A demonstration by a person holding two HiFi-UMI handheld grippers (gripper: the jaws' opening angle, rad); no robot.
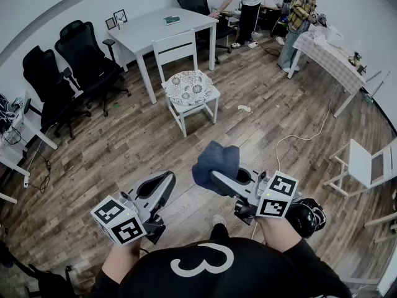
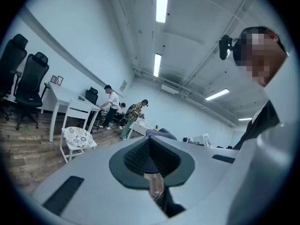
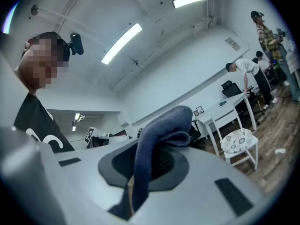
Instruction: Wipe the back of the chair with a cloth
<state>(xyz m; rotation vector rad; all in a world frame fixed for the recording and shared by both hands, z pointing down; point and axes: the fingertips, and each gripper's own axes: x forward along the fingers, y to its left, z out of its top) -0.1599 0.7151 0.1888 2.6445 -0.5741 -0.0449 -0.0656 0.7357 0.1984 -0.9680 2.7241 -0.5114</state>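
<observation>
Wood-plank floor [image 1: 124, 141] fills most of the head view, under white walls. Upper centre: white chair [image 1: 175, 47] with a patterned seat cushion [image 1: 189, 87]. Its slatted back faces the camera and stands just beside a white worktop [image 1: 149, 27]. The far side of that back is not visible. Two black office chairs [image 1: 84, 51] sit at upper left. Several people [image 1: 248, 5] stand at upper right, near a second table [image 1: 335, 58]. Another white chair [image 1: 366, 163] is cut off by the right edge. A thin cable [image 1: 304, 138] trails over the floor near it.

Right hand-held gripper [image 1: 218, 180], lower centre: jaws clamped on a dark blue cloth [image 1: 216, 160]. The cloth bunches up over the jaw tips and hides them from above. In the right gripper view it rises between the pads, folds over at the top, and its lower end drops into the slot out of sight.

Left hand-held gripper [image 1: 166, 180], lower left: jaws pressed together with nothing between them. Only a thin slit shows floor low down in the left gripper view. Part of the blue cloth peeks over the jaw edge there.

Both grippers are well apart from the white chair, and the cloth touches no furniture. Marker cubes cover most of each hand. The lower frame is filled by the person's dark top.
</observation>
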